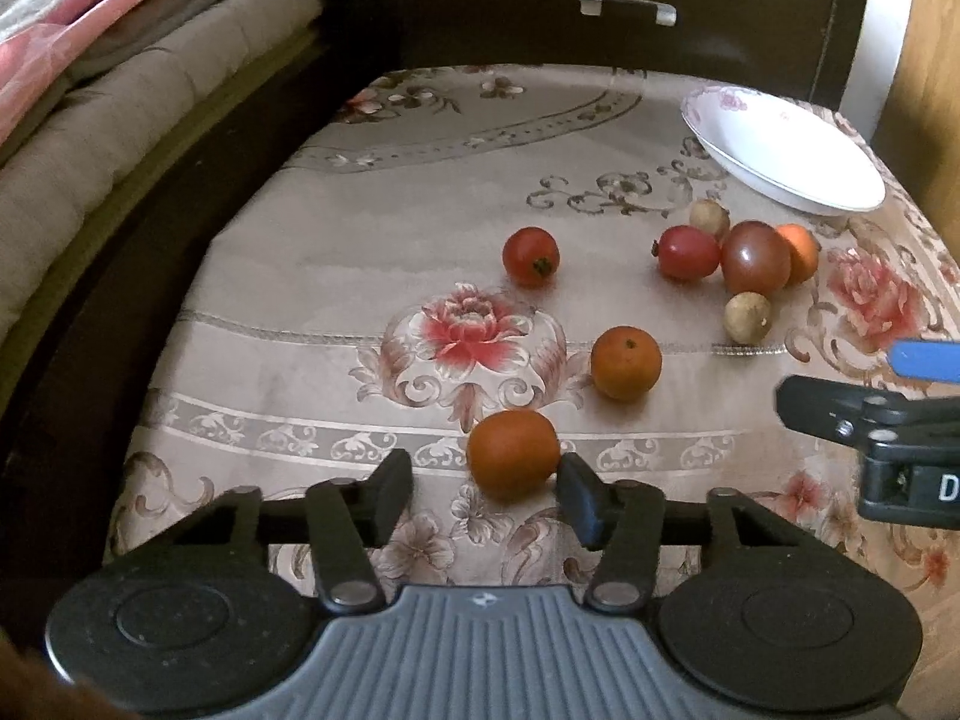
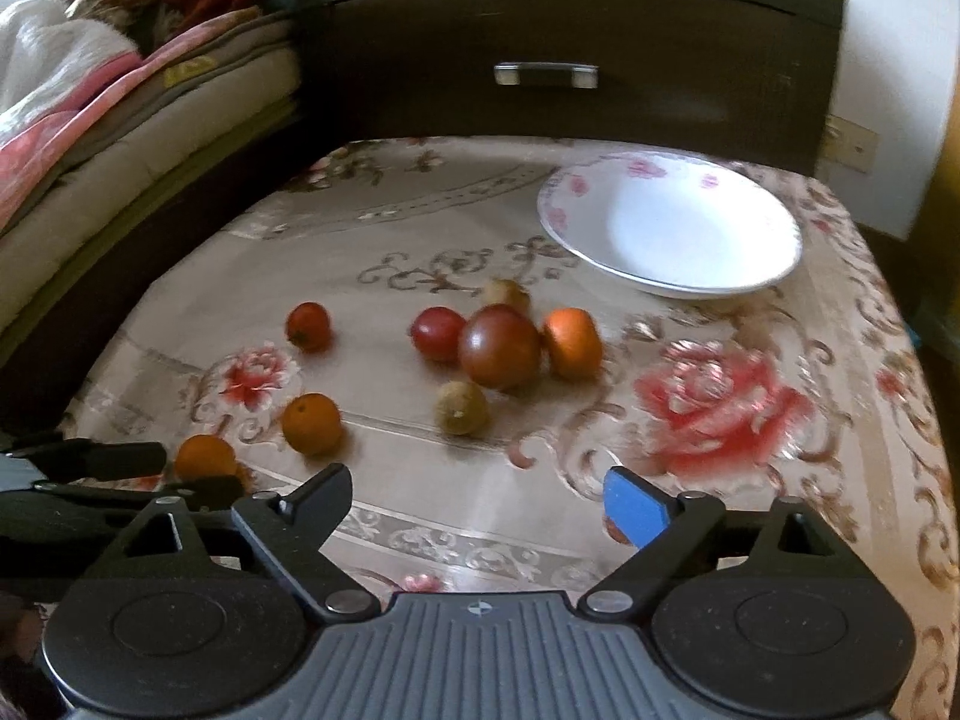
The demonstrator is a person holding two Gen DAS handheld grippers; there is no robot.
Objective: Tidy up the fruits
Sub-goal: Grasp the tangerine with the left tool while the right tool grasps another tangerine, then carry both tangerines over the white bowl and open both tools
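Orange and round, a small fruit (image 1: 512,453) sits on the flowered tablecloth (image 1: 336,276) right in front of the left gripper (image 1: 486,483). The jaws of that gripper are wide apart. The right black finger (image 1: 579,495) looks like it touches the fruit, and the left finger stands clear of it. Nothing is held.

The right gripper (image 2: 480,495) hangs over the cloth with its jaws wide apart too, holding nothing. One of its fingers has a blue pad (image 2: 633,507).

A little farther on lies a second orange fruit (image 1: 626,363). Past it sits a small tan-brown round fruit (image 1: 747,317). Just behind that one is a tight bunch: a big dark red-brown tomato (image 1: 755,257), a red tomato (image 1: 687,252) touching its left side, an orange fruit (image 1: 801,252) against its right side, and another tan fruit (image 1: 709,217) at the back. A single red tomato (image 1: 530,256) sits alone, well to the left of the bunch.

Farther back, a white bowl (image 2: 672,222) with pink flowers on its rim stands on the cloth. It has no fruit in it. Behind the table is a dark wooden drawer (image 2: 564,48) with a metal handle (image 2: 545,74). Folded blankets (image 2: 90,96) lie to the left.
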